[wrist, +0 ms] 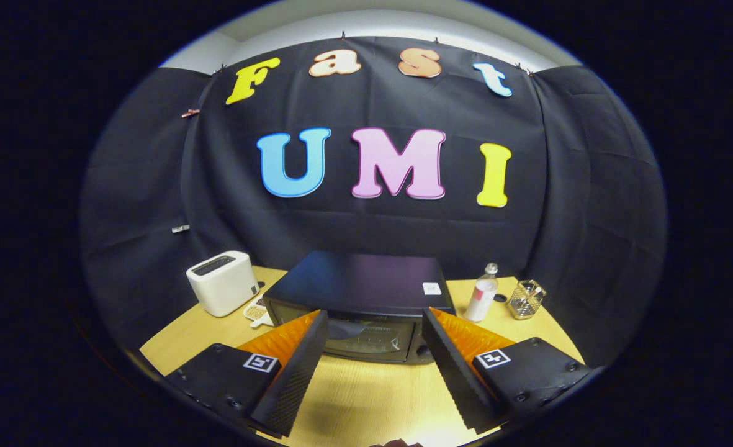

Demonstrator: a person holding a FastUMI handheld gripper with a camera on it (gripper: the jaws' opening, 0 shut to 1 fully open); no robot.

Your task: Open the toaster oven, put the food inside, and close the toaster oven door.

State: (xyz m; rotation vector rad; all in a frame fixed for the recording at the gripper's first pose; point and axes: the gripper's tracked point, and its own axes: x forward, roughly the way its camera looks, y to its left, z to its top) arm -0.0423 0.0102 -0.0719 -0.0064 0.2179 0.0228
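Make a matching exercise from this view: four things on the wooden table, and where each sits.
Things:
1. black toaster oven
2. white pop-up toaster
3. clear plastic bottle
4. wire mesh holder

Places:
A. farthest right of the oven
B. just ahead of the open gripper
C. left of the oven
D. right beside the oven

Pairs: 1-B, 2-C, 3-D, 4-A

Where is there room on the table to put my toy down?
Bare table lies between the open gripper fingers, before the toaster oven. It is crowded beside the white toaster and dish, and by the bottle and wire holder.
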